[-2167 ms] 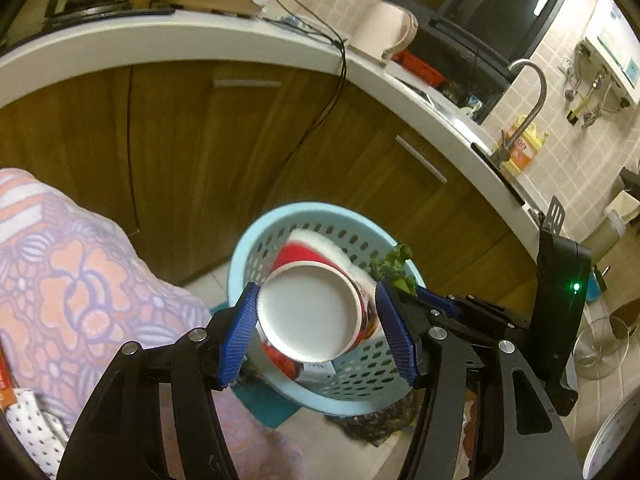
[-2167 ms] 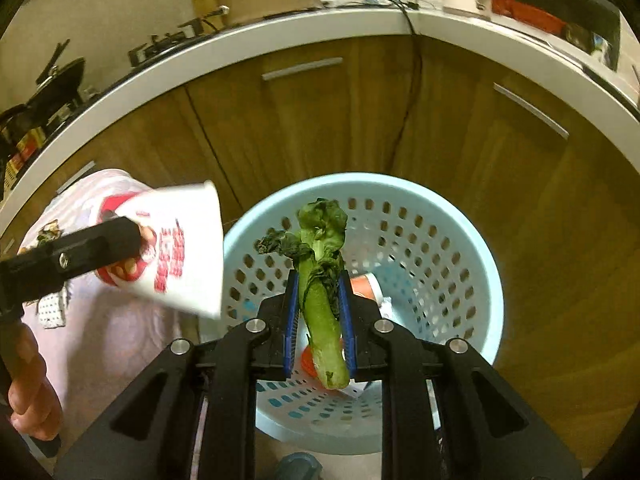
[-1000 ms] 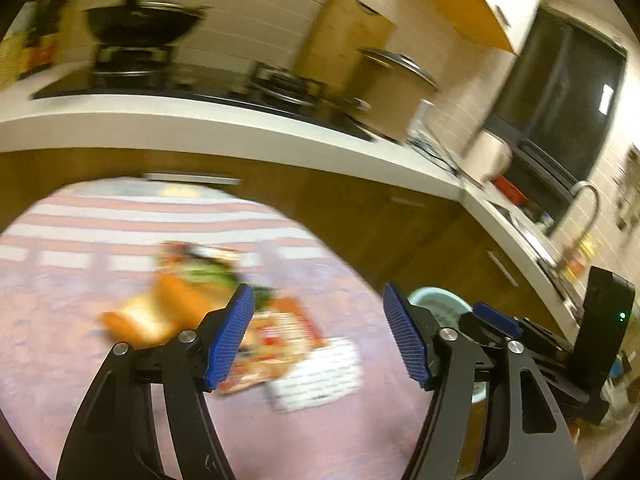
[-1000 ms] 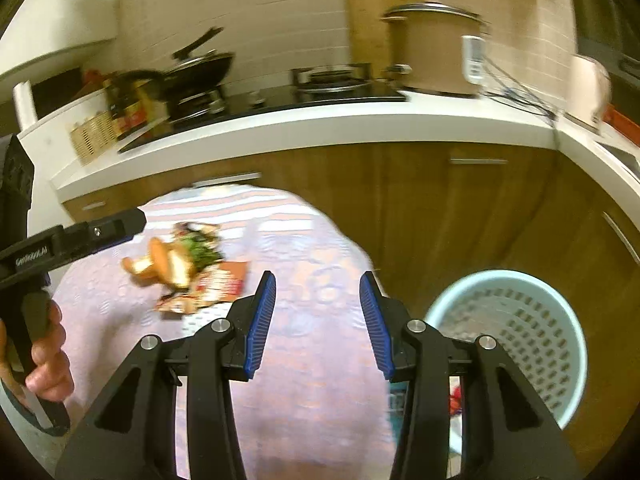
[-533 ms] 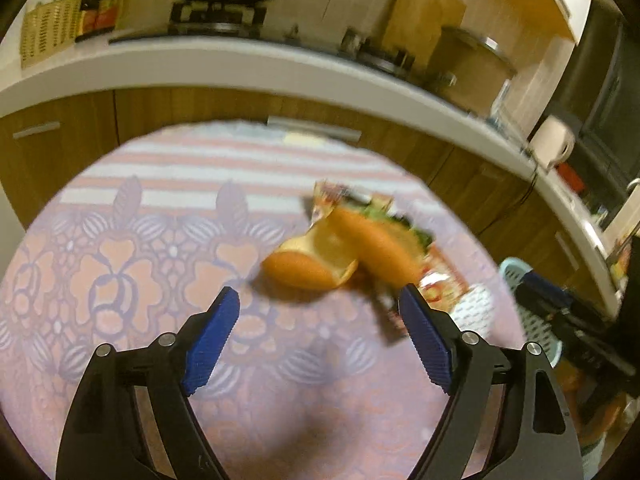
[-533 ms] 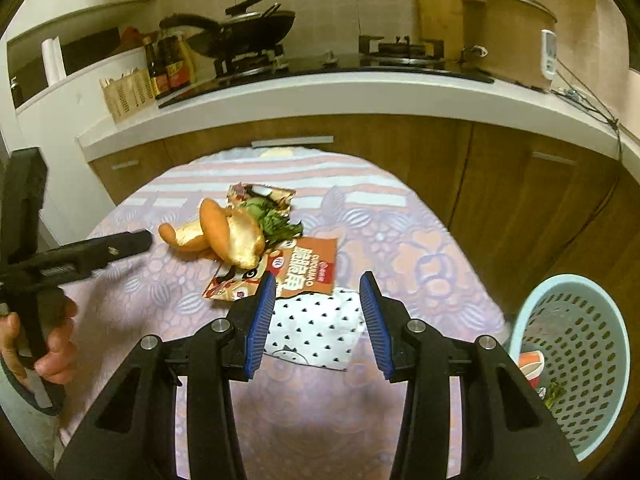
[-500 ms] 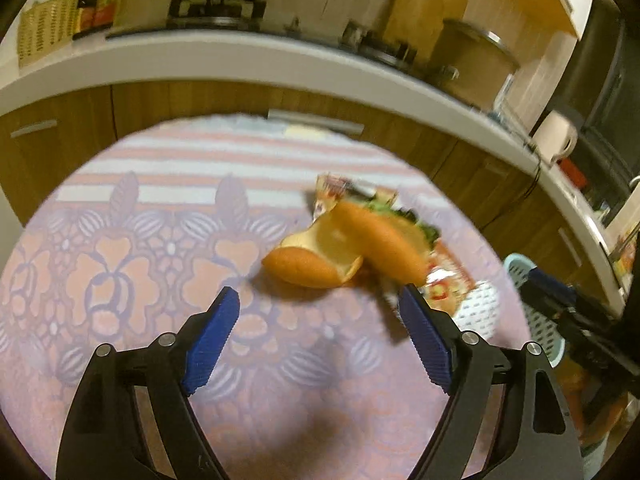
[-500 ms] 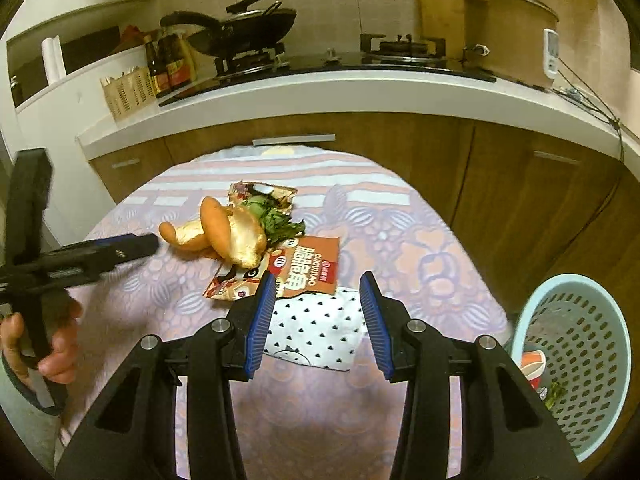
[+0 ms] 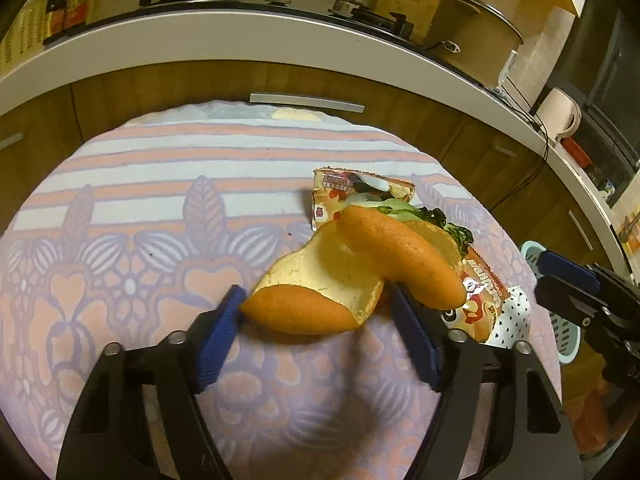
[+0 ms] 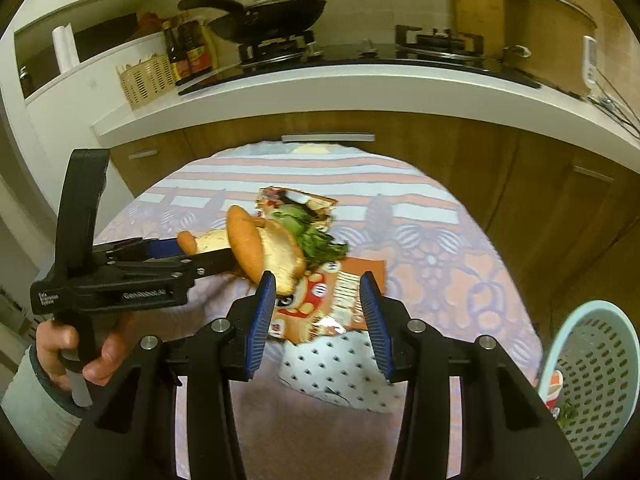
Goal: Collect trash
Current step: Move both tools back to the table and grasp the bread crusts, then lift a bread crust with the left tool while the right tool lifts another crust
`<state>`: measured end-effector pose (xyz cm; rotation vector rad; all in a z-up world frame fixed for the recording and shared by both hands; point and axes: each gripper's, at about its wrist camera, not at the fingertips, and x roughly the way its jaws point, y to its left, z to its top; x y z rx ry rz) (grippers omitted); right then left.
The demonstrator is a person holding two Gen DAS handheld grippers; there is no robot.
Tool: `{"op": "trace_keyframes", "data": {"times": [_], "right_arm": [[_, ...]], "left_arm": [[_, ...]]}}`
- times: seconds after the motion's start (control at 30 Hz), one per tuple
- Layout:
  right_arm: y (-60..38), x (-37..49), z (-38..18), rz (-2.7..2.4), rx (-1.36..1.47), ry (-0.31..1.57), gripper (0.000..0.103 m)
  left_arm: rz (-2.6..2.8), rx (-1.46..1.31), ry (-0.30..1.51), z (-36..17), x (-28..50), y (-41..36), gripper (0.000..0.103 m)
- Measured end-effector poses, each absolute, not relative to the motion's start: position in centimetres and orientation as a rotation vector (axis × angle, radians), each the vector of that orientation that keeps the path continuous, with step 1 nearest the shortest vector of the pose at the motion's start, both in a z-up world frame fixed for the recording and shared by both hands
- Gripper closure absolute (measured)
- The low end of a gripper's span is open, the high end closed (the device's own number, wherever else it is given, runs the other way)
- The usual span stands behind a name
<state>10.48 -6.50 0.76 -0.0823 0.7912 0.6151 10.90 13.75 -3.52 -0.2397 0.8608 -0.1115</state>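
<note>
A pile of trash lies on the patterned tablecloth (image 9: 120,240): orange peel (image 9: 320,288), green leaves (image 10: 316,236), a torn snack wrapper (image 10: 340,296) and a white dotted bag (image 10: 336,372). My left gripper (image 9: 316,320) is open, its blue fingertips on either side of the near peel piece, which also shows in the right wrist view (image 10: 256,248). My right gripper (image 10: 316,312) is open and empty, held above the snack wrapper. The light blue basket (image 10: 600,368) stands on the floor to the right, with a red-and-white cup inside.
Wooden cabinets (image 10: 440,144) under a white counter curve behind the table. A stove with a pan (image 10: 276,12) and a rice cooker (image 10: 544,28) stand on the counter. The person's left hand (image 10: 64,352) holds the left gripper's handle.
Both grippers dropped their trash in the basket and swung back to the table. The left gripper has moved in around the orange peel; the right has come down over the wrapper.
</note>
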Motion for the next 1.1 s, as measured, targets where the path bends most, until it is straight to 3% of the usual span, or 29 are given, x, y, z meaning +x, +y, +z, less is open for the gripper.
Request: {"op": "trace_keyframes", "data": {"times": [0.17, 0.23, 0.27, 0.33, 0.6, 0.83, 0.97, 1.1], "right_arm": [[-4.8, 11.2, -0.1, 0.648, -0.089, 0.826, 0.063], [-4.2, 11.5, -0.4, 0.662, -0.091, 0.841, 0.061], [-3.9, 11.6, -0.5, 0.665, -0.094, 0.846, 0.059], [-3.2, 11.8, -0.8, 0.669, -0.11, 0.856, 0.043], [0.0, 12.9, -1.8, 0.691, -0.193, 0.869, 0.039], [2.7, 12.5, -3.0, 0.701, -0.292, 0.865, 0.029], [3.4, 12.1, -3.5, 0.7, -0.337, 0.857, 0.03], [3.7, 11.5, -3.6, 0.684, -0.384, 0.829, 0.059]], "left_arm": [[-0.165, -0.256, 0.853, -3.5, 10.7, 13.8, 0.074], [-0.166, -0.266, 0.845, -3.2, 10.4, 13.9, 0.084], [-0.167, -0.278, 0.846, -3.2, 10.2, 14.1, 0.087], [-0.164, -0.312, 0.852, -3.2, 9.7, 14.6, 0.09], [-0.114, -0.405, 0.845, -3.2, 7.7, 17.4, 0.093], [-0.095, -0.43, 0.849, -3.3, 6.8, 18.8, 0.092], [-0.096, -0.416, 0.851, -3.3, 6.5, 18.7, 0.085], [-0.083, -0.393, 0.855, -3.4, 6.1, 18.4, 0.078]]}}
